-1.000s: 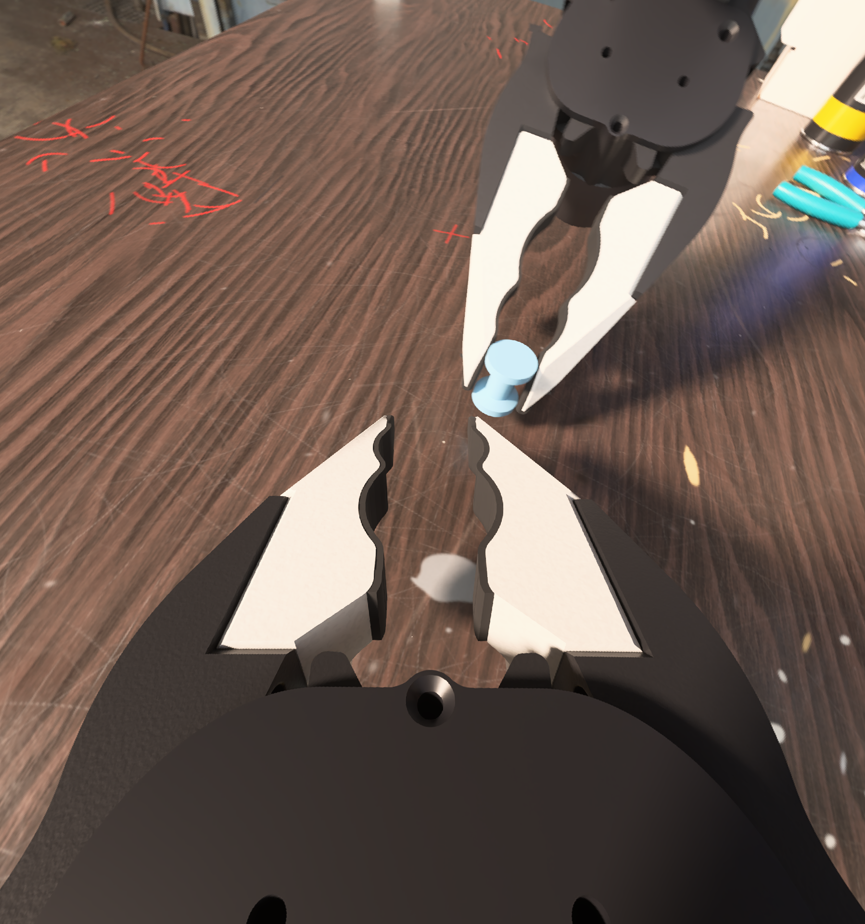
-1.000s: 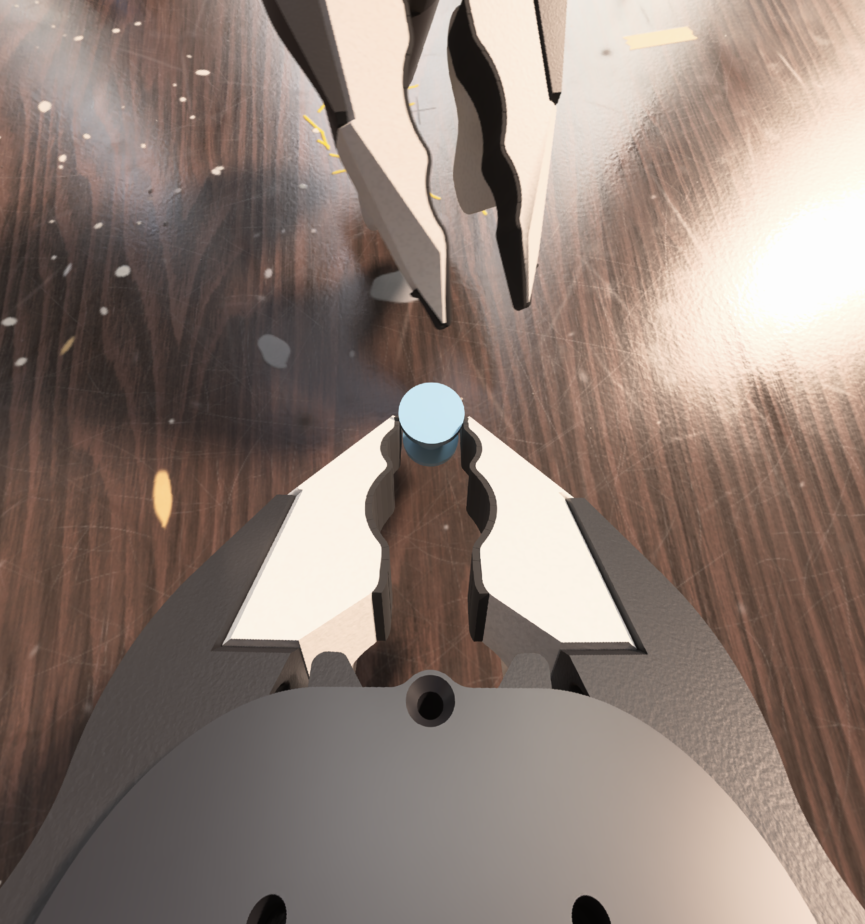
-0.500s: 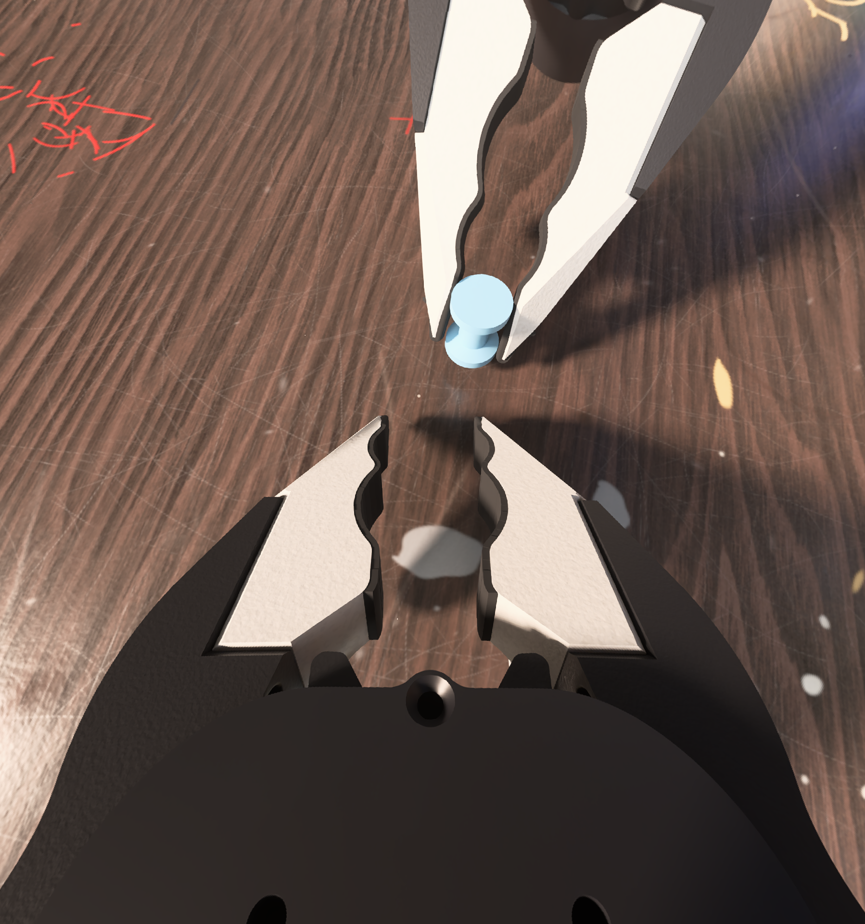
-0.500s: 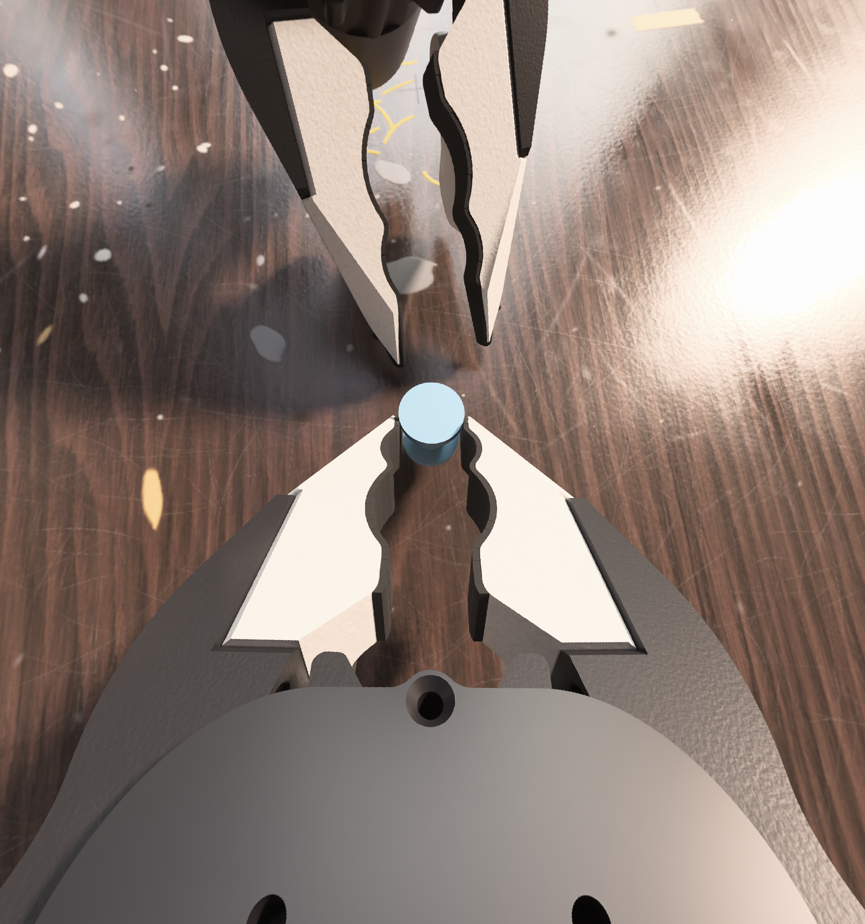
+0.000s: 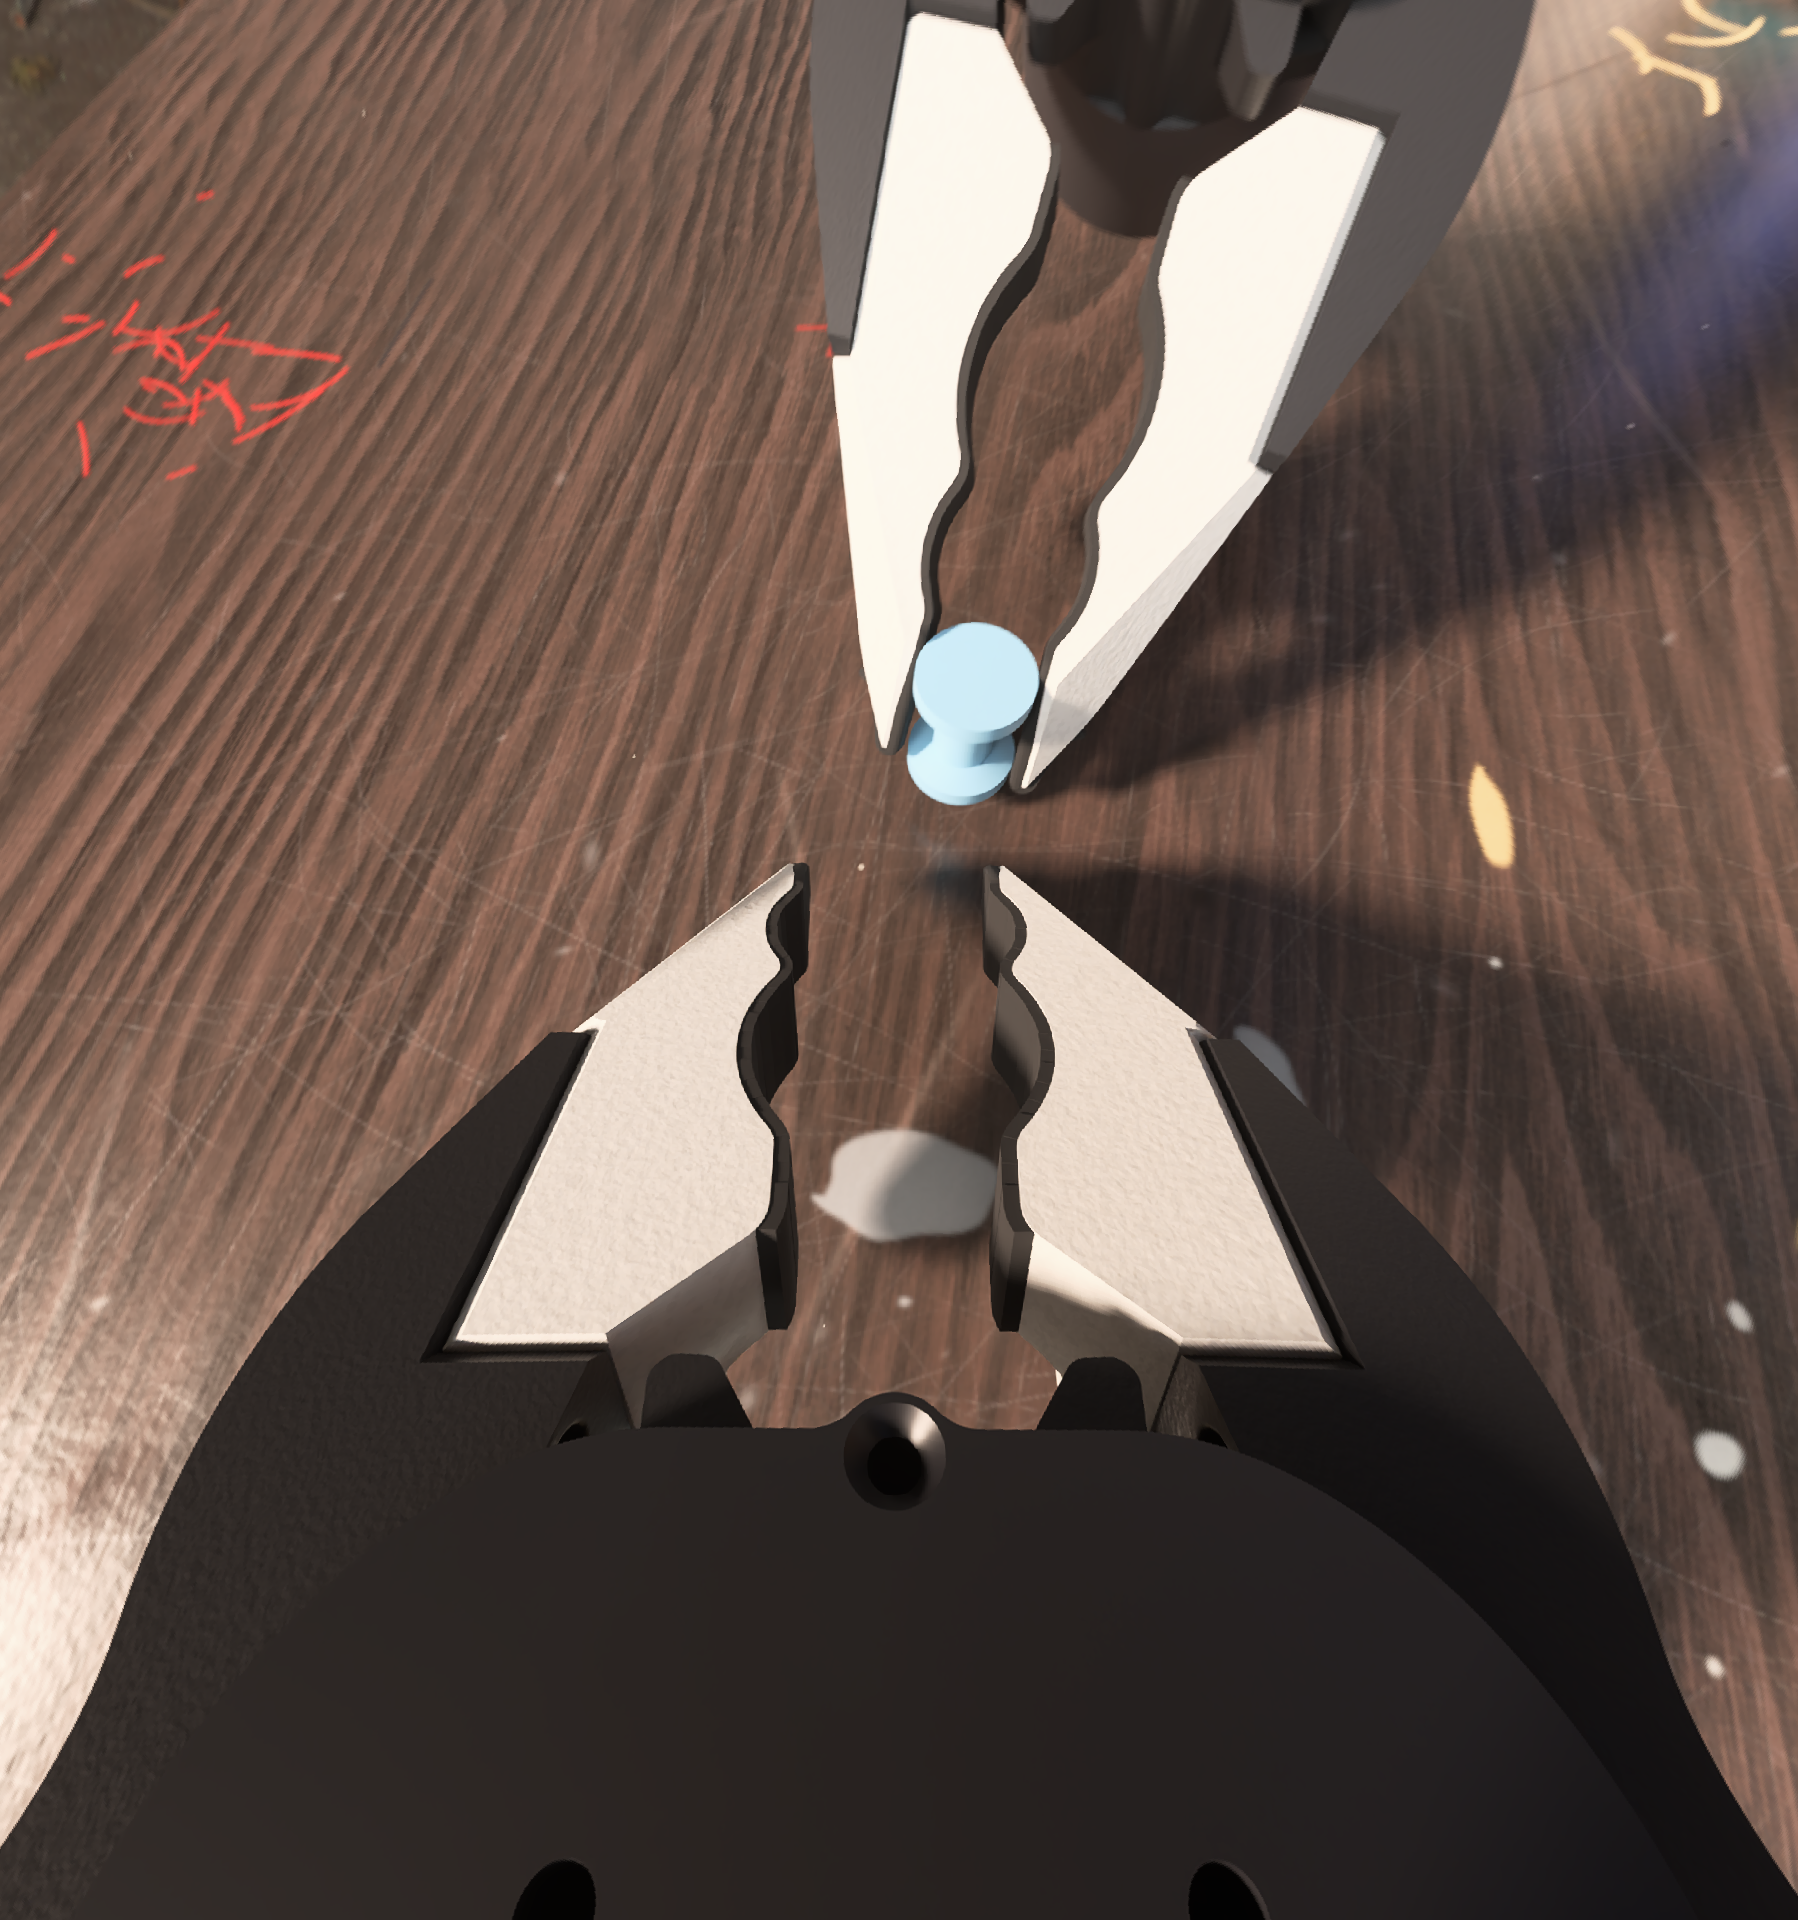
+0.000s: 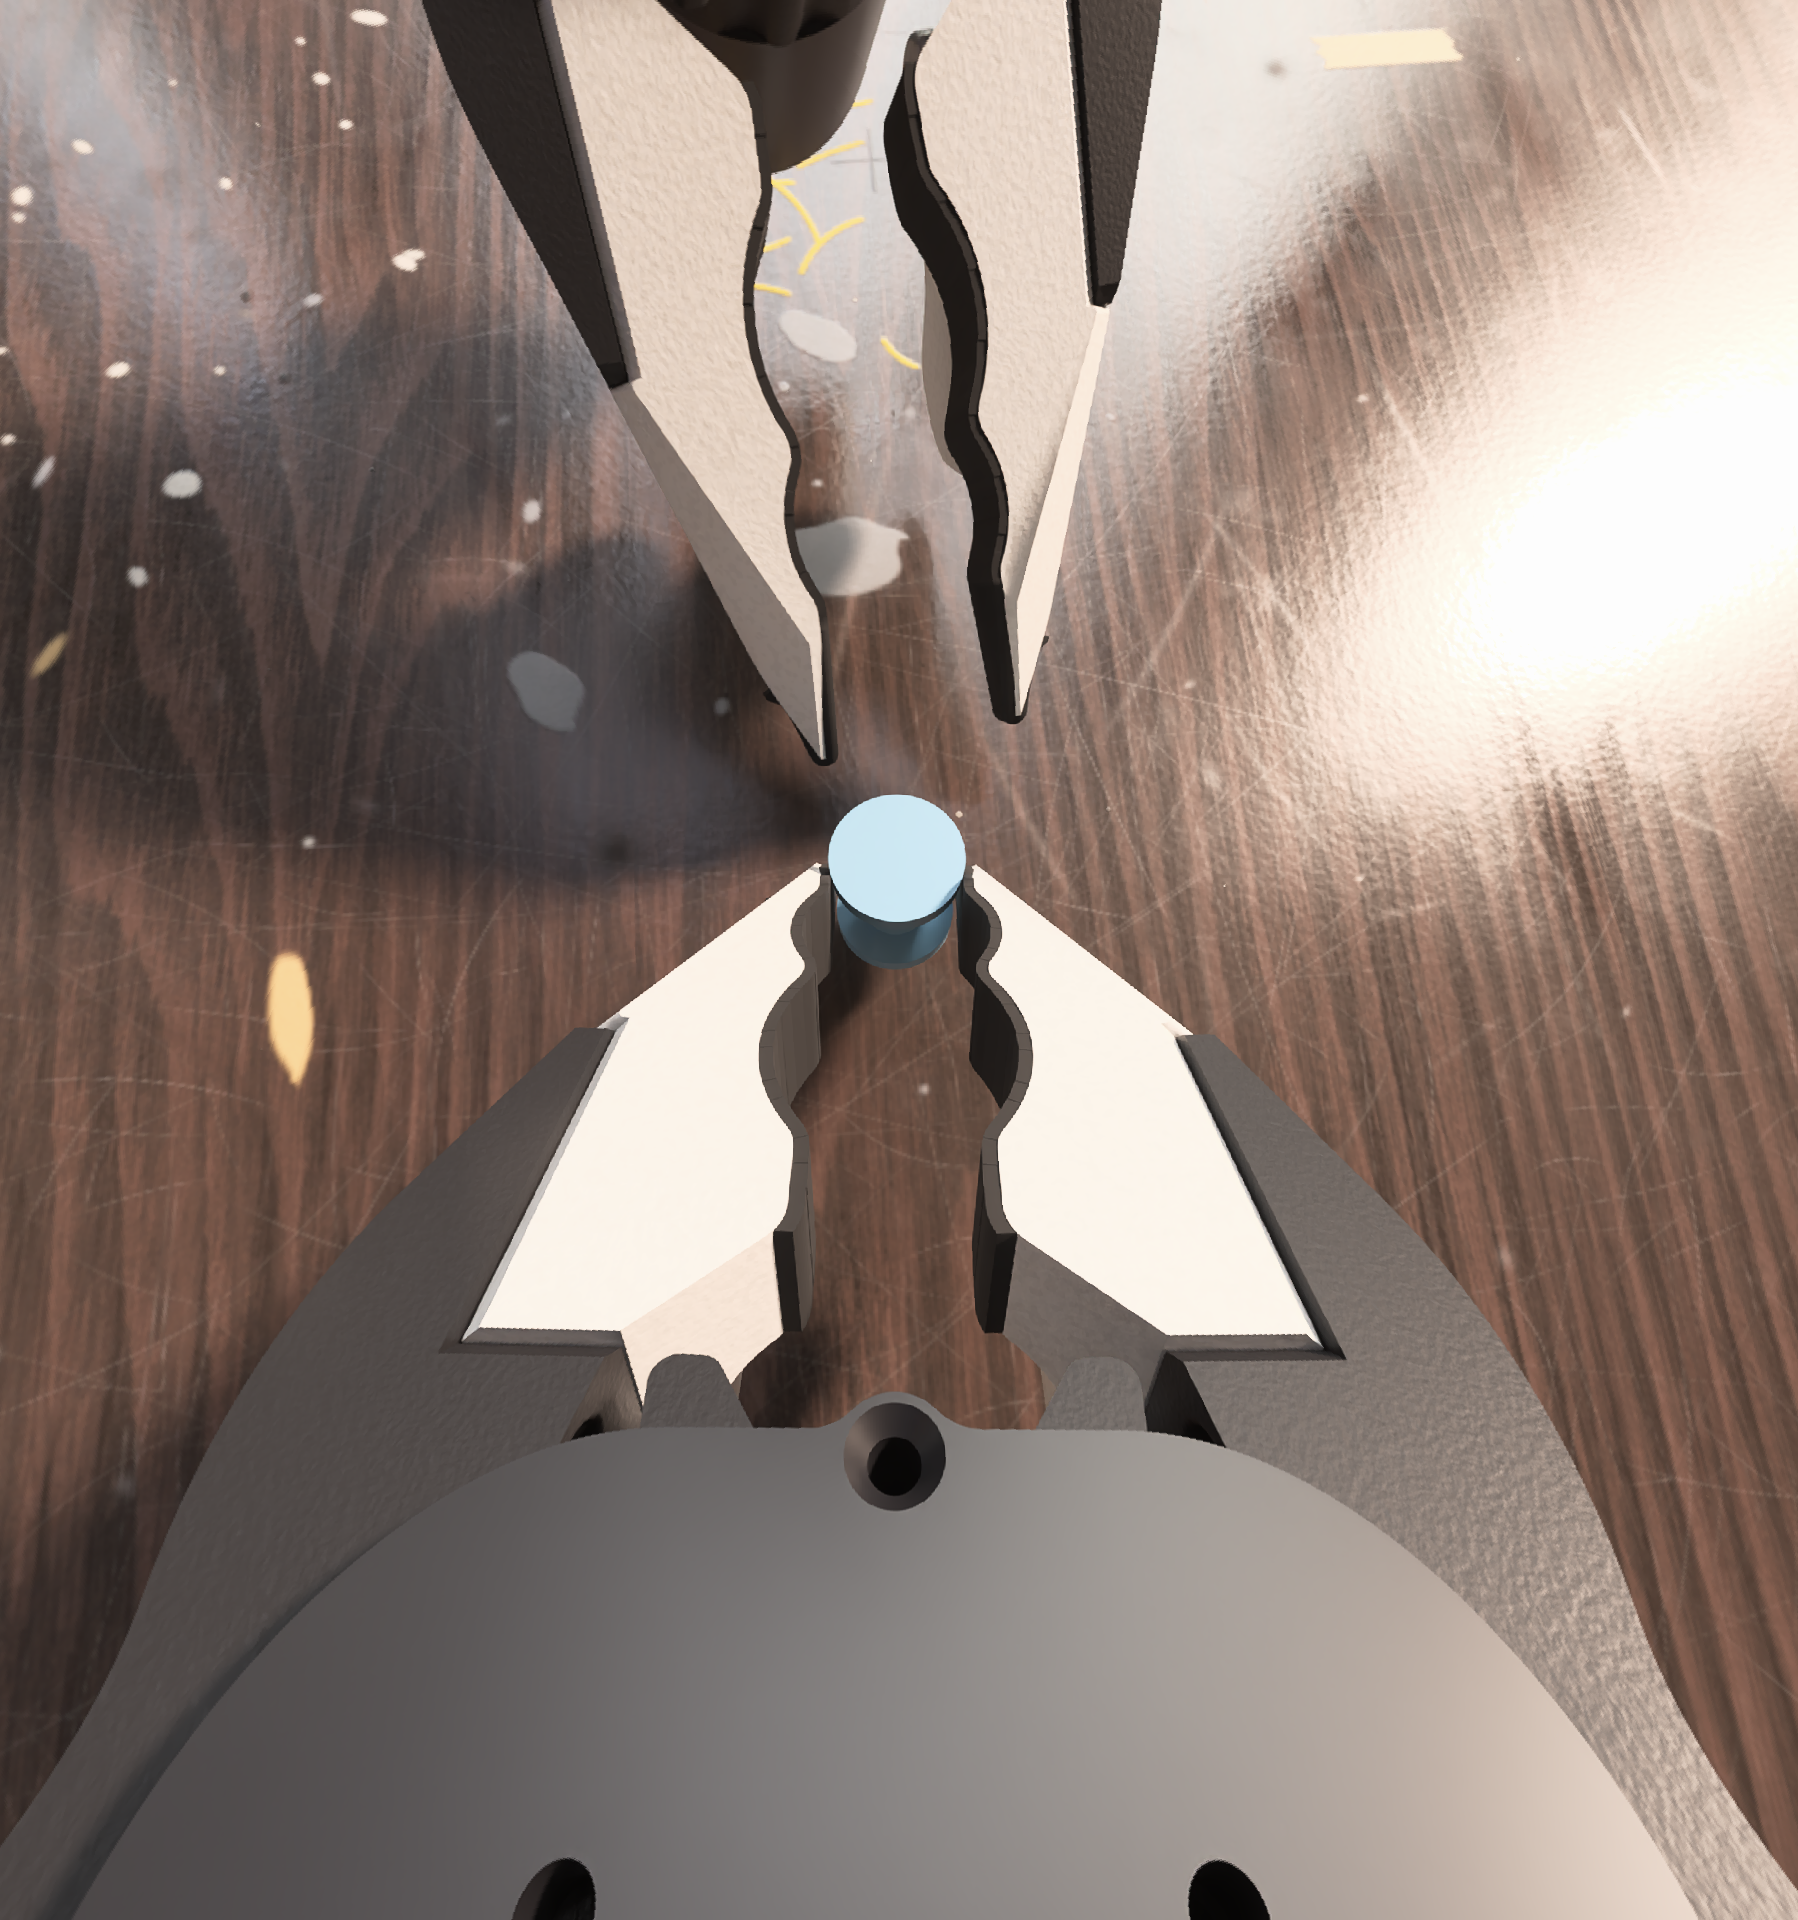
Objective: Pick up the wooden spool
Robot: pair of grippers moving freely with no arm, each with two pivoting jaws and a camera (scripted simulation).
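The spool (image 5: 970, 717) is small and light blue, standing upright with round flanges. My right gripper (image 6: 895, 878) is shut on it, one fingertip on each side of its waist; its top also shows in the right wrist view (image 6: 896, 860). A shadow on the table just before the spool suggests that it hangs a little above the dark wooden table (image 5: 407, 727). My left gripper (image 5: 895, 878) is open and empty, its tips a short way in front of the spool and pointing at it. The right gripper (image 5: 962, 764) faces it tip to tip, and the left gripper (image 6: 910, 727) also shows in the right wrist view.
Red scribbles (image 5: 147, 364) mark the table at the left. A grey-white paint patch (image 5: 900, 1195) lies under my left gripper, and a yellow fleck (image 5: 1490, 816) lies to the right. Strong glare (image 6: 1622, 540) covers the table on the right.
My left gripper has moved closer to the spool and the right gripper, so the two now stand almost tip to tip. The right gripper has kept its hold on the spool.
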